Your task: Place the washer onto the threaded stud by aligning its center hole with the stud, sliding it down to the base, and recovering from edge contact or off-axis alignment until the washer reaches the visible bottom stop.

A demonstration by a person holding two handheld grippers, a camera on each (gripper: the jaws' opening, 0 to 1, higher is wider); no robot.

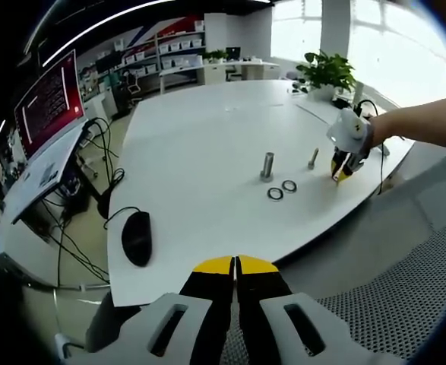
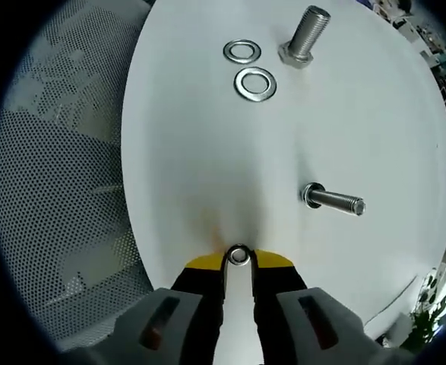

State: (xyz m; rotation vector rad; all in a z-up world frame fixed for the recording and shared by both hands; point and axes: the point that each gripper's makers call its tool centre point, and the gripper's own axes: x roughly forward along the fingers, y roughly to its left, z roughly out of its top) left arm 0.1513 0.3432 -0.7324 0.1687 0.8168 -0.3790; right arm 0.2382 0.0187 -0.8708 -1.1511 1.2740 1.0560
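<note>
On the white table (image 2: 207, 167), near its curved edge, we read the scene as follows.

Progress: we judge the task to be at an early stage; a washer (image 2: 238, 255) is picked up, but no washer sits on either stud yet.
Remaining: carrying the held washer to a stud, aligning its hole, and sliding it down to the base are all, in our judgement, still to do.
Right gripper (image 2: 238, 258): its yellow-tipped jaws stand narrow, closed on the small washer at their tips, just above the table surface; in the left gripper view we see this gripper (image 1: 343, 172) at the far right of the table, held by a person's hand.
Held washer: a small, bright metal ring, gripped by its rim with its hole facing us.
Slim stud (image 2: 333, 200): a threaded bolt standing on its head near the held washer, with bare threads and nothing at its base.
Thick stud (image 2: 306, 36): a stouter threaded bolt farther off, likewise bare.
Spare washers: two larger flat rings (image 2: 242, 52) (image 2: 256, 84) lie on the table just beside the thick stud, apart from each other.
Left gripper (image 1: 235, 268): we see its jaws pressed together with nothing between them, held back off the near table edge.
Surroundings: a black mouse (image 1: 137, 237) lies near the table's edge.
</note>
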